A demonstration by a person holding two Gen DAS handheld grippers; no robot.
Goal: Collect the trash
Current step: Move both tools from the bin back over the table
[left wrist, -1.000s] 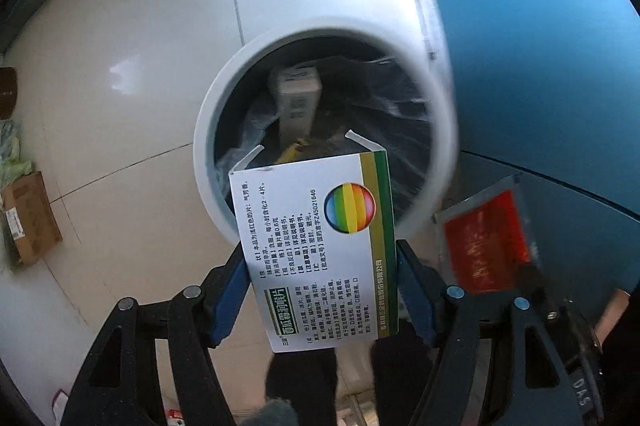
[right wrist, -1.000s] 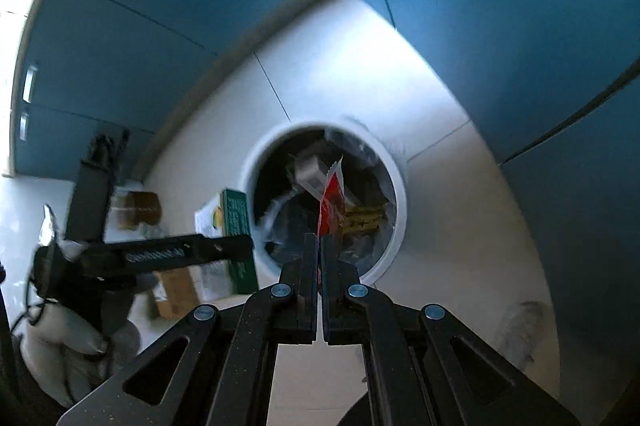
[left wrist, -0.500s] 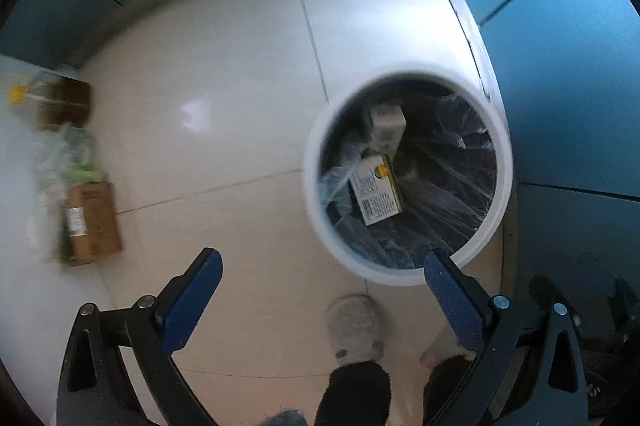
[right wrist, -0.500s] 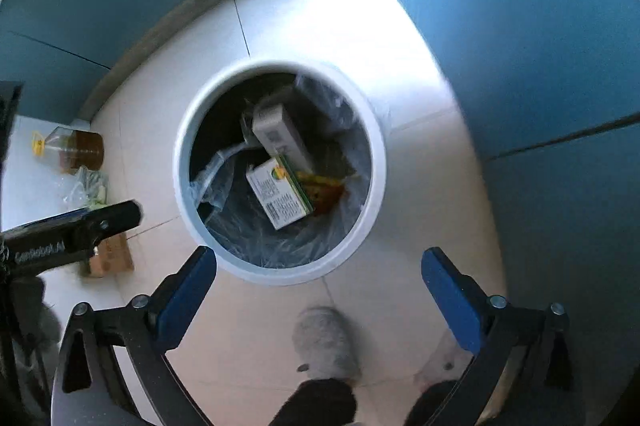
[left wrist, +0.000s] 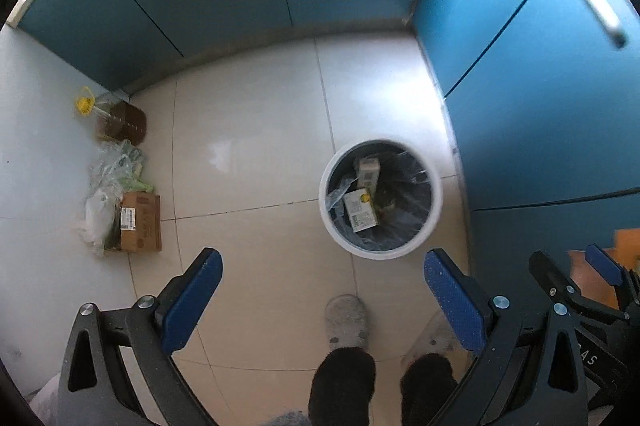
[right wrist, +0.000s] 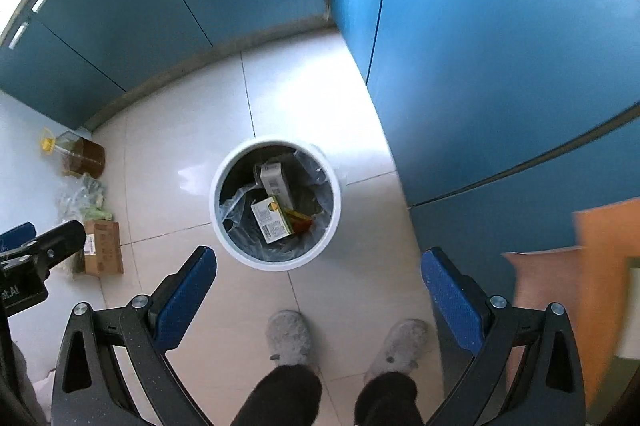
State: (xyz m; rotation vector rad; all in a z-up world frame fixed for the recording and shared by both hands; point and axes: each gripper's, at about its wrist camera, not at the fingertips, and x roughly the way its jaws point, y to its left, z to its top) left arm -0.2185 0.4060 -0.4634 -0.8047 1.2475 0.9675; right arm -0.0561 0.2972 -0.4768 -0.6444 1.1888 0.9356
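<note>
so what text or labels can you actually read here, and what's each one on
"DAS": partly cut-off white letters on the right tool's black body, seen in the left wrist view.
"AI": the end of a white word on the left tool's black body, at the right wrist view's edge.
White and green box in the bin: printed lines, too small to read.
Pale box in the bin: barcode only, unreadable.
Cardboard box on the floor: white label, too blurred.

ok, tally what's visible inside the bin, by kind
Inside the white bin:
Cardboard boxes: 2, a pale box and a white-and-green box
Red-and-yellow wrapper: 1
Clear liner bag: 1
Total: 4
</note>
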